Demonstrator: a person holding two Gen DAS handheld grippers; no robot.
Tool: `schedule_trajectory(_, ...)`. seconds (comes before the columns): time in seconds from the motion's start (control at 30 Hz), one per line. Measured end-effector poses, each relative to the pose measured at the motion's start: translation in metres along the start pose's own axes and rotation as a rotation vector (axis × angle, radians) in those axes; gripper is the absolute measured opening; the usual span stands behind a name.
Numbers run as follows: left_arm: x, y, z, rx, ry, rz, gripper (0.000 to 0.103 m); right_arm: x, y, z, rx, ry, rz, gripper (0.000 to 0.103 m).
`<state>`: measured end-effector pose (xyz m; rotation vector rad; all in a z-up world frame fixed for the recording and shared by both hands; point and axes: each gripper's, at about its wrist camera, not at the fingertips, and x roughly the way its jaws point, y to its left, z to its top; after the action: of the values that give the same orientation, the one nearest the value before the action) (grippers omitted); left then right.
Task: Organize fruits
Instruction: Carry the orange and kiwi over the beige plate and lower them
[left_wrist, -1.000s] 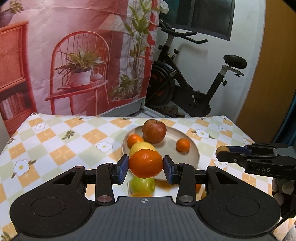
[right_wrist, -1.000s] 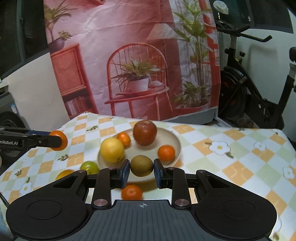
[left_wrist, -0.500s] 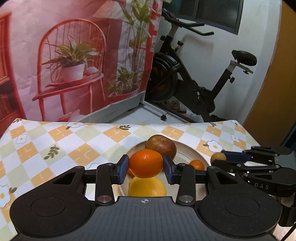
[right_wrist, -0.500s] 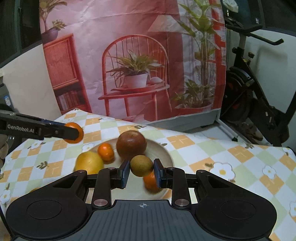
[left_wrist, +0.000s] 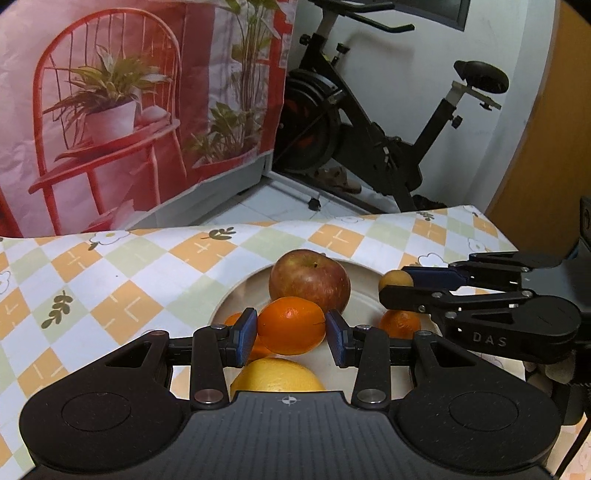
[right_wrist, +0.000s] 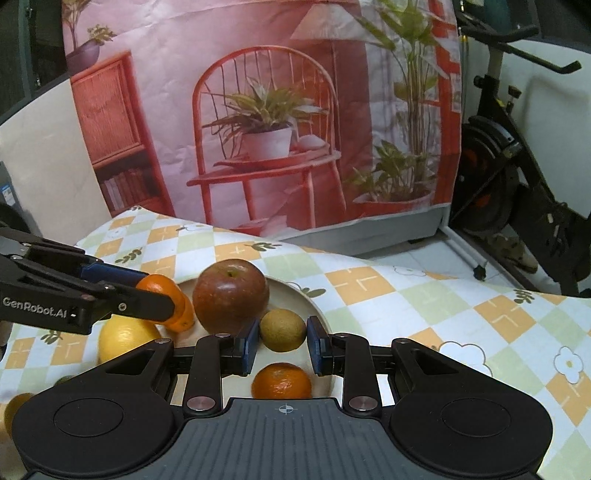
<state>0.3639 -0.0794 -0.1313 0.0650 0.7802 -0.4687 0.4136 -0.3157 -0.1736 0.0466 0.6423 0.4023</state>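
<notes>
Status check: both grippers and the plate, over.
Left gripper shut on orange, right gripper shut on kiwi. Both over plate. Apple crowds the middle.

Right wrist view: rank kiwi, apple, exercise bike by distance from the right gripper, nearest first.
1. Kiwi: between the pads of the right gripper, over the plate.
2. Apple: just behind, slightly left, on the plate.
3. Exercise bike: far right, off the table.
</notes>
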Motion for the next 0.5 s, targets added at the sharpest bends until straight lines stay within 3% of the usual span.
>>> schedule_trajectory(0.5, 0.007, -0.001, 0.003, 0.019, 0.023, -0.007, 0.043, 0.004, -0.004, -0.010, 0.020, 0.028, -0.009, 0.030)
